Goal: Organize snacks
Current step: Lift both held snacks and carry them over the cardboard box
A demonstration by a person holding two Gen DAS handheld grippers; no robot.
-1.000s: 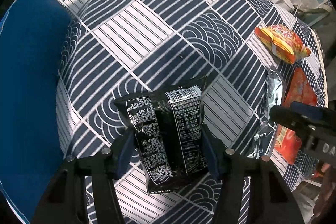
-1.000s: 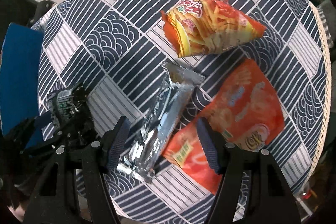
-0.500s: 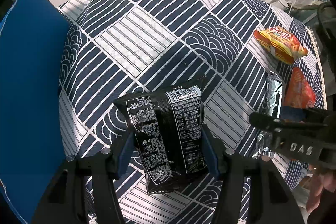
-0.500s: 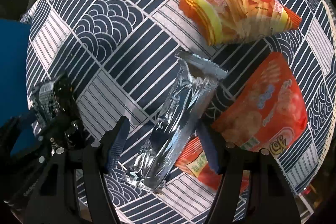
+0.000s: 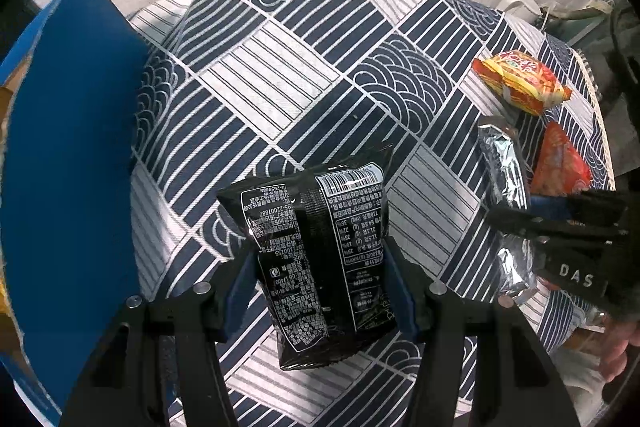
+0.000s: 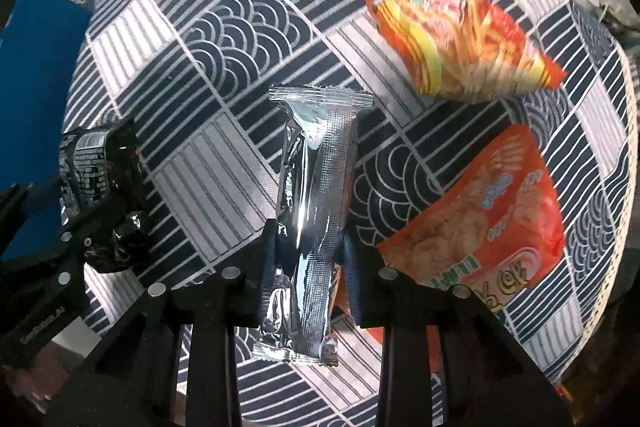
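So far you have two snacks in hand and none visibly put away. Your left gripper (image 5: pixel 320 279) clamps the black packet (image 5: pixel 316 255) low in the left wrist view, beside the blue box (image 5: pixel 68 163) at the frame's left. Your right gripper (image 6: pixel 308 259) has just been closing and now pinches the silver wrapper (image 6: pixel 312 227) at centre. The yellow-orange chip bag (image 6: pixel 460 47), upper right, and the orange cracker bag (image 6: pixel 492 223), right, lie on the patterned tablecloth (image 6: pixel 224 67), waiting.
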